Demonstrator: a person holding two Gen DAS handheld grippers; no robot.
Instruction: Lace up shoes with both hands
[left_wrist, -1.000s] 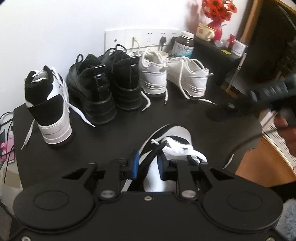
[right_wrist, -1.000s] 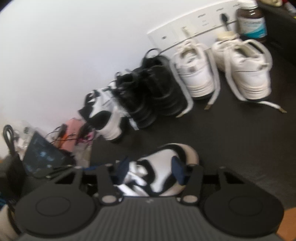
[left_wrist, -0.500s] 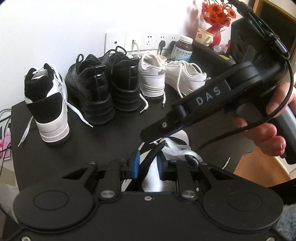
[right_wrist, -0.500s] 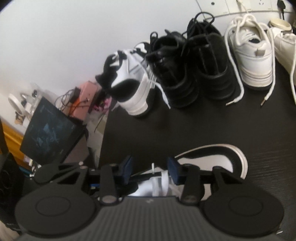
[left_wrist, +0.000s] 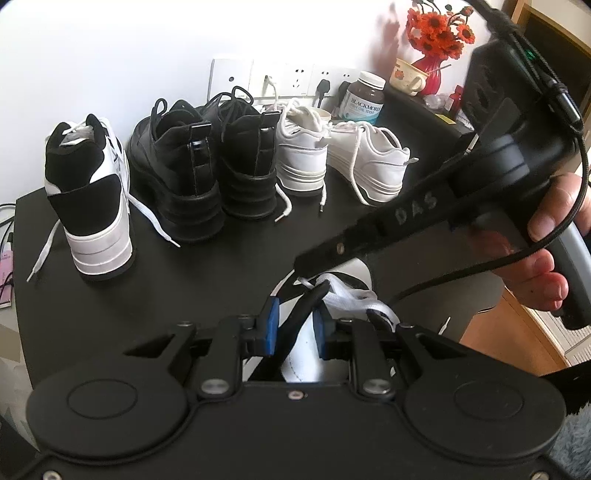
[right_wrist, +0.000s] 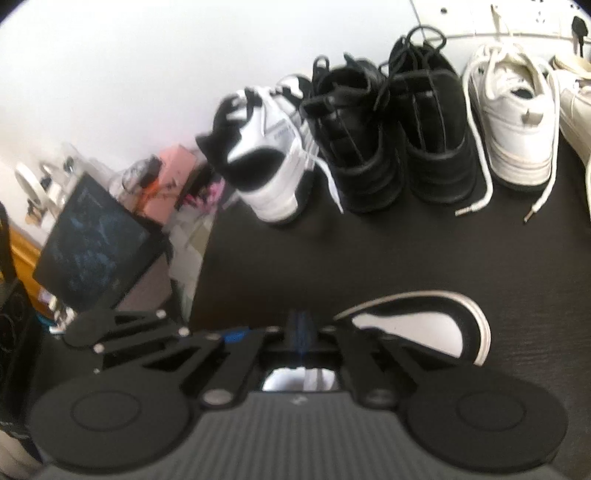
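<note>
Working on the black-and-white sneaker (right_wrist: 424, 325) lying nearest on the black table (left_wrist: 221, 280), toe toward the row of other shoes along the wall. Left gripper (left_wrist: 295, 326) narrowed on a black strap-like edge of the sneaker's upper, blue pads close on either side of it. Right gripper (right_wrist: 301, 332) pinched fully together just over the white lace (left_wrist: 351, 295) bunched on the tongue; cannot tell whether a strand is actually caught between the pads, since the wrist view is blurred and the tips hide it.

Judged step: taking hold of a lace end while steadying the shoe.

To do it well:
- Keep the left grip firm and steady, so the sneaker does not slide on the smooth table.
- Test the right pinch with a gentle lift before pulling; if no lace comes along, reopen and reach lower into the bunch.
- Pull along the lace's own line, not sideways, to avoid tightening the tangle.
- Stay clear of the left gripper's pads, close beside the right tips.
- Leave the black boots (left_wrist: 207, 166) and white sneakers (left_wrist: 332, 155) behind untouched.
</note>
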